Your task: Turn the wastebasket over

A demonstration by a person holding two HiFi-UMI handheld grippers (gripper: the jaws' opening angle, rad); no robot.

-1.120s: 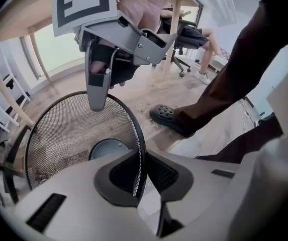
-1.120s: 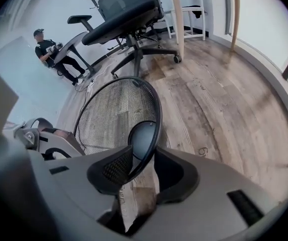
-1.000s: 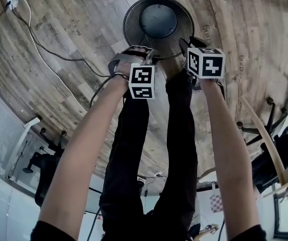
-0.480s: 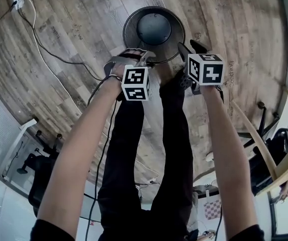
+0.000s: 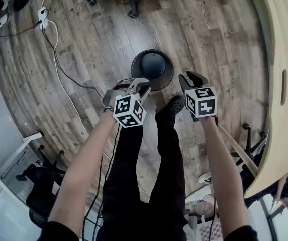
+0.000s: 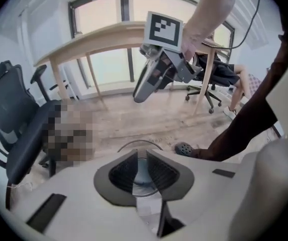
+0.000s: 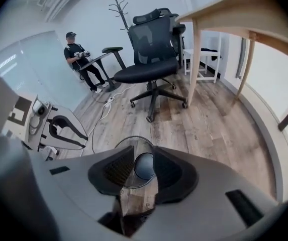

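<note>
The wastebasket [image 5: 153, 69] is a round black mesh bin standing on the wooden floor, mouth up, so its grey bottom shows. Both grippers hang well above it and touch nothing. My left gripper [image 5: 142, 87] is over its near-left rim; its jaws are closing on a narrow gap with nothing in it. My right gripper [image 5: 190, 78] is off its right side, jaws closing too and empty. Each gripper view looks down between the pads: in the left gripper view my left gripper [image 6: 141, 165] frames the basket [image 6: 136, 144], and in the right gripper view my right gripper [image 7: 143, 159] frames the basket [image 7: 145, 166].
The person's dark-trousered legs and a shoe [image 5: 175, 104] stand just before the basket. A light wooden desk [image 5: 280, 79] curves along the right. A black office chair [image 7: 151, 59] stands beyond the basket, another chair [image 6: 13, 119] to the left. A power strip with cable [image 5: 42, 16] lies far left.
Both grippers have risen away from the basket's near rim, so the basket now looks smaller and farther below. The basket has stayed upright on the floor.
</note>
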